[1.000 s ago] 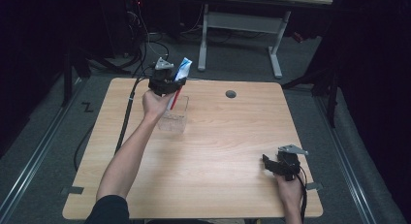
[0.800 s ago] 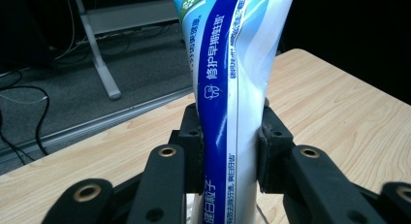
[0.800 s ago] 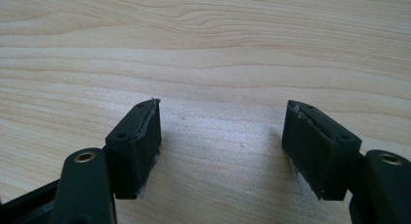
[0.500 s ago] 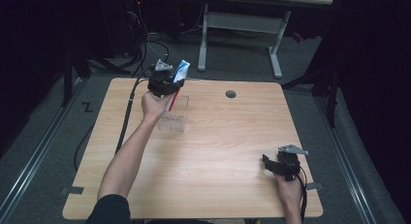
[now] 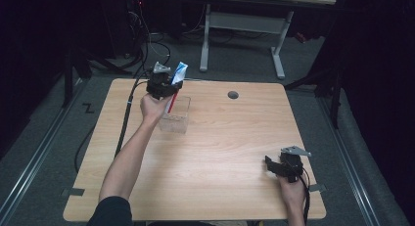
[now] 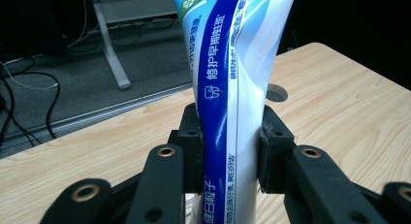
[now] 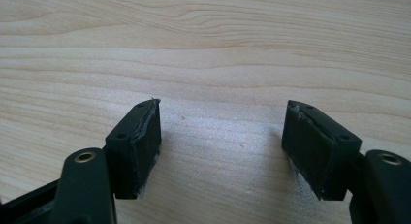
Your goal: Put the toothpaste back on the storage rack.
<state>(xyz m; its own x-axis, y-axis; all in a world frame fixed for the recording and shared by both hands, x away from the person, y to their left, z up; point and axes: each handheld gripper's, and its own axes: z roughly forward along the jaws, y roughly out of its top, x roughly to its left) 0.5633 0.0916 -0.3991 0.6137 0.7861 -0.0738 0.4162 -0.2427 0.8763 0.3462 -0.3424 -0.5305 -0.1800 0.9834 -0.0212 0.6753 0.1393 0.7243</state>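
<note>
The left gripper [image 6: 228, 151] clamps the toothpaste tube [image 6: 235, 78] upright between its jaws, long axis vertical, directly above the clear container [image 5: 175, 114], while the right gripper [image 7: 220, 146] rests spread and empty, well apart.

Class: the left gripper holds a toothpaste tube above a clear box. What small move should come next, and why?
Probably lower the left gripper straight down: its jaws clamp the toothpaste tube, which hangs over the clear box, not yet released.
</note>
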